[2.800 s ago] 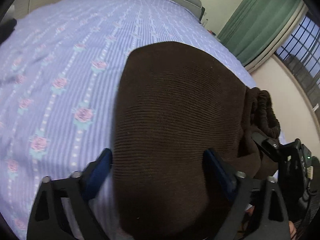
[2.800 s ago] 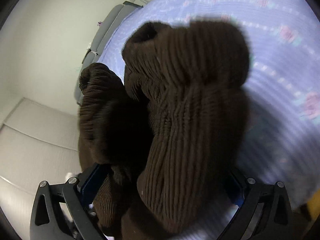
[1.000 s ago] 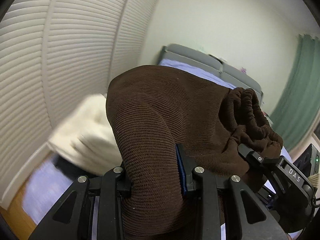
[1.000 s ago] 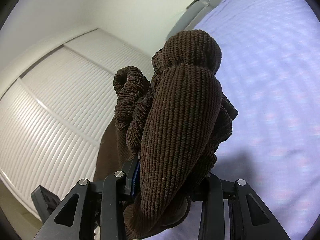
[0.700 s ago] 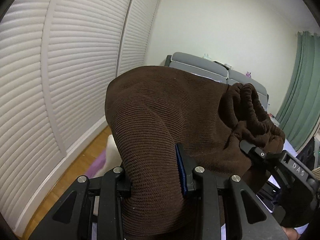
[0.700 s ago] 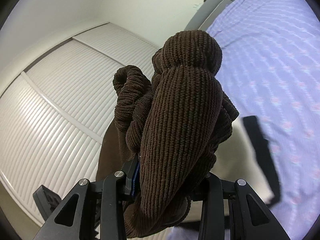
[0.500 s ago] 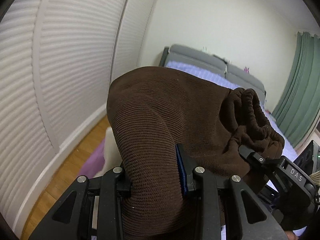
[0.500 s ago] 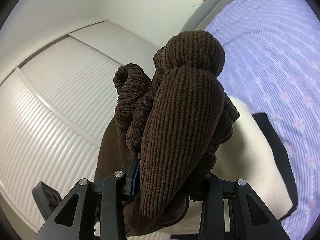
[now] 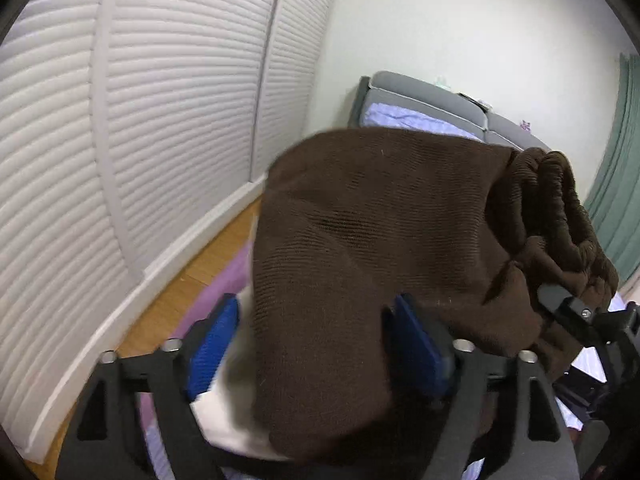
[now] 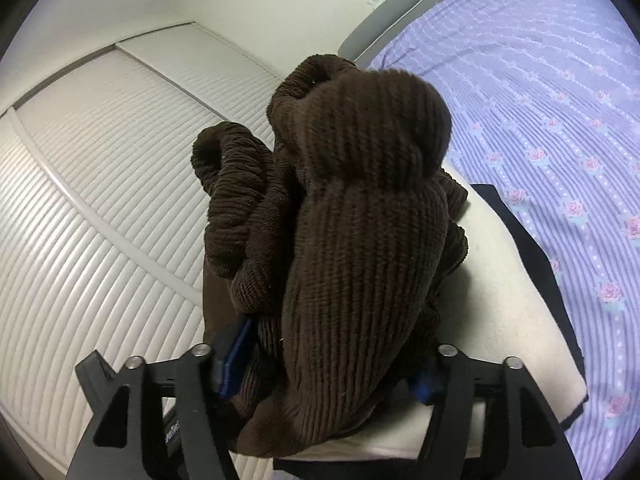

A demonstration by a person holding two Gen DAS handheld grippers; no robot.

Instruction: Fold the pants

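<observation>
The folded brown knit pants (image 9: 384, 240) fill the middle of the left wrist view and lie between the spread jaws of my left gripper (image 9: 320, 344), which is open. In the right wrist view the same pants (image 10: 360, 220) bulge up between the jaws of my right gripper (image 10: 324, 364), which is also open. The pants rest on a cream folded garment (image 10: 504, 320) at the bed's edge. The other gripper's black frame (image 9: 592, 320) shows at the right of the left wrist view.
A white louvred wardrobe (image 9: 140, 120) stands to the left, with wooden floor (image 9: 192, 272) below it. The bed with its lilac flowered sheet (image 10: 560, 100) and grey headboard (image 9: 424, 92) lies beyond. A black garment (image 10: 532, 256) lies under the cream one. A green curtain (image 9: 620, 184) hangs at far right.
Both grippers have opened, letting go of the brown pants, which now rest on the cream garment. The pants have slumped lower in both views.
</observation>
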